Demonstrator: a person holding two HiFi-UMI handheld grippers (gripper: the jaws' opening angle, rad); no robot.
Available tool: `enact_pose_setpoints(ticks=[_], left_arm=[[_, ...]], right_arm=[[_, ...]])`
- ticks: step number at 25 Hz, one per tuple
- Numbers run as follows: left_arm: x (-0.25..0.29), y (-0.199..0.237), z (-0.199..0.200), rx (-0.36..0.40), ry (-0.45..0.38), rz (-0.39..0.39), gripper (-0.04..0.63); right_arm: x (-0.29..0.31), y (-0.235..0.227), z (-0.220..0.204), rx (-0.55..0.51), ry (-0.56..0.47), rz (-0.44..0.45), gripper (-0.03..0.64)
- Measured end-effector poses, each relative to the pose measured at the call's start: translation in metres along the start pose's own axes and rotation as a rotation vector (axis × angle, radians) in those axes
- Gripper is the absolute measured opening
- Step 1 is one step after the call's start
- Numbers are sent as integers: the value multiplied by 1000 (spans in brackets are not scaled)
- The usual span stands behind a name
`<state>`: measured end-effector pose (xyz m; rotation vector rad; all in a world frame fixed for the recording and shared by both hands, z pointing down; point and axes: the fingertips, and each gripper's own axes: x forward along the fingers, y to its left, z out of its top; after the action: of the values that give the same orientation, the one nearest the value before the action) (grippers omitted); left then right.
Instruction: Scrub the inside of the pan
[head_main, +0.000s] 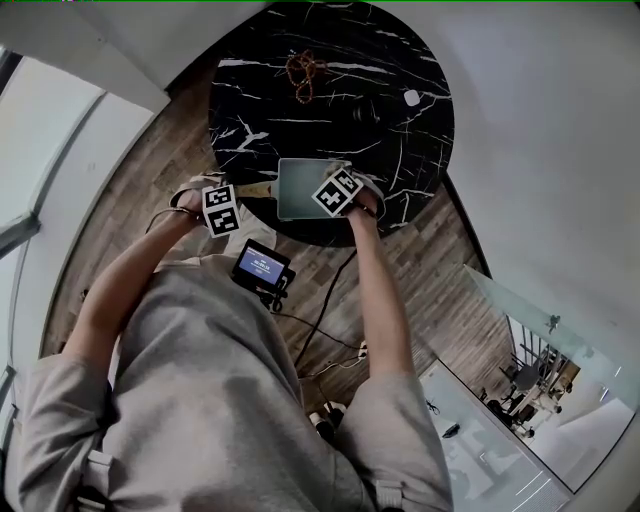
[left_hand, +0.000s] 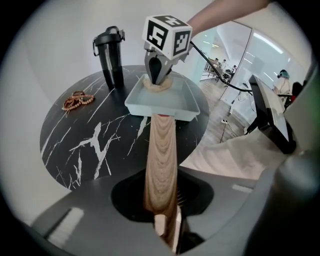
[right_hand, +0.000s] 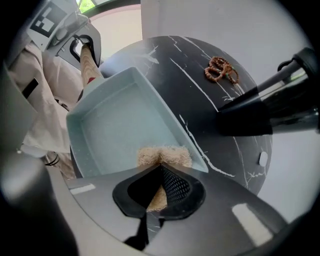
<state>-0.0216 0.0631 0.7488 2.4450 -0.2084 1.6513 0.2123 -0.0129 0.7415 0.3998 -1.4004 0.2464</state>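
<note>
A round, black, white-veined worktop (head_main: 380, 90) carries everything. At its near edge sits the pan (head_main: 300, 190), a pale blue-green square dish with low walls. Its wooden handle (left_hand: 161, 160) sticks out to the left, past the worktop's rim. A black bottle (left_hand: 112, 57) with a carry loop stands upright farther back, well apart from the pan.

The left gripper (head_main: 238, 196) reaches in from the left, tilted steeply down. Its fingers are clenched on the end of the handle, which runs straight out from between them to the pan. The right gripper (head_main: 345, 195) points down into the pan's right side, the side opposite the handle. Its fingers are pinched tight on a tan, fibrous scrub pad (right_hand: 165, 156). The pad lies down on the pan's floor, right against that right-hand wall.

A string of brown beads (right_hand: 222, 70) lies coiled on the far part of the worktop. A small white thing (head_main: 411, 97) lies to their right, too small to make out.
</note>
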Motion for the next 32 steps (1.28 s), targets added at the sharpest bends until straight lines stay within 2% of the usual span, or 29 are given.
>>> enact_pose_setpoints(ticks=[6,9,16,21,25,28,32], left_arm=[[1,-3,-1,-31,9,-9,72],[2,-3,-1,-41,15,-15,72],[2,-4,-2,-39,23,-22,72],[5,-3,-4,-35,29,-25,72],[5,-4,-4,-39,31,-30,72],[5,-6,-3,-44,31,-36,72],[5,-6,-4,-43,33,-38,71]], right_arm=[[3,30,-17,13,76,154,18],[4,43,-27,52,96,231,18],[8,55,-29,264,5,310,18],[8,67,-20,292,-19,312,18],[1,89,11,335,-92,398,18],[-7,110,41,301,-127,437,18],[-8,122,61,207,-104,410,18]])
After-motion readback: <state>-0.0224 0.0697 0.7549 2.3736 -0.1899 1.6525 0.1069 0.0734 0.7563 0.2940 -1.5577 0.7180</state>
